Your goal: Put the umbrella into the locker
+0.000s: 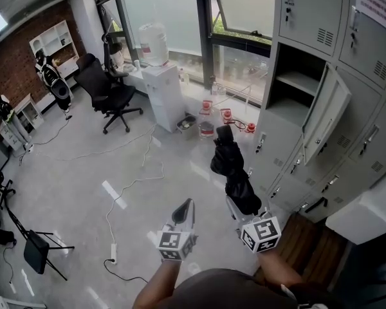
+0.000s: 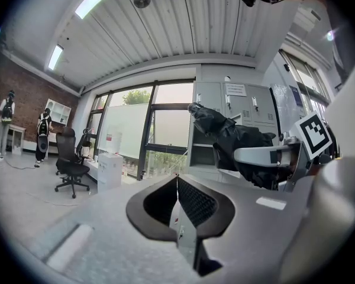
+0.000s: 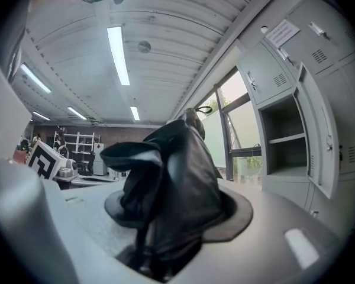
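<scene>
lockers [image 1: 347, 76] fill the right side. one compartment [image 1: 294, 89] has its door [image 1: 328, 118] swung out, so we've got a slot ready. the folded black umbrella [image 1: 231, 166] is out in front of it, well short of the shelf. our right gripper [image 1: 239, 203] pinches its near end and holds it level, so it can slide in end first, we reckon. the left gripper [image 1: 184, 212] is pressed together on nothing, just riding alongside.

Umbrella [image 1: 233, 172]: one. Grippers: two – left gripper [image 1: 186, 205], right gripper [image 1: 233, 206]. Locker bank [image 1: 367, 56]: one; open compartment [image 1: 297, 82]: one. Water dispenser [image 1: 164, 95]: one, one bottle [image 1: 154, 44] on top. Office chair [image 1: 109, 92]: one. Folding chair [image 1: 37, 250]: one. Power strip [image 1: 113, 253]: one.
</scene>
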Motion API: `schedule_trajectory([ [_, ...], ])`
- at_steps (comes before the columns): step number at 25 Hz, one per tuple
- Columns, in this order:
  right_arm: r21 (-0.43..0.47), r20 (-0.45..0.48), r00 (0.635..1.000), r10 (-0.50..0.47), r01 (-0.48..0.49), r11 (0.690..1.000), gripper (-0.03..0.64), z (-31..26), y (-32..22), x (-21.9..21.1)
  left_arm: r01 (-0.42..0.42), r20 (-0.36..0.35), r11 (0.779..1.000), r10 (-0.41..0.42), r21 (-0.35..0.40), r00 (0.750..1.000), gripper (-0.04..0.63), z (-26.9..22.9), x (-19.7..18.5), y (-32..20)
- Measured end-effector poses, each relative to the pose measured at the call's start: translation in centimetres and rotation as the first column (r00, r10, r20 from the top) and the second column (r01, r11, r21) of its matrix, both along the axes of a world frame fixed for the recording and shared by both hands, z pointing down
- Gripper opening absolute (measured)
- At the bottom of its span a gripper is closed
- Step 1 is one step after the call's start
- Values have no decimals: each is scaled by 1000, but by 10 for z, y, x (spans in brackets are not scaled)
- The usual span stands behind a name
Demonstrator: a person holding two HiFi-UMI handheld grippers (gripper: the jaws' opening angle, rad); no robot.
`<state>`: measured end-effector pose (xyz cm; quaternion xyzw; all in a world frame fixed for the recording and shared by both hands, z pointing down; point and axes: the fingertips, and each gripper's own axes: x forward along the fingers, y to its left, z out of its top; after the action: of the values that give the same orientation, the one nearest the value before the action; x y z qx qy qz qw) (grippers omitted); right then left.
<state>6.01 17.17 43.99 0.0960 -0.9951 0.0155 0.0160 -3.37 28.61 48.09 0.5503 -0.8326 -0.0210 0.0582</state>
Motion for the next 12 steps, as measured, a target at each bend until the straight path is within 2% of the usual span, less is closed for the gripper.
schedule_trajectory([
  [4,6,-14,1000,-6,6,1000,238,3,6,-8,-2,28,1000,2,15,1000,3,-5,-9,3],
  [8,-34,-2,1000,-15,15,999,238,3,14,-15,-13,15,1000,13,16,1000,3,-6,-14,6],
  [12,-27,-3,1000,-3,3,1000,238,3,23,-25,-29,10,1000,28,5,1000,4,-6,-23,14],
])
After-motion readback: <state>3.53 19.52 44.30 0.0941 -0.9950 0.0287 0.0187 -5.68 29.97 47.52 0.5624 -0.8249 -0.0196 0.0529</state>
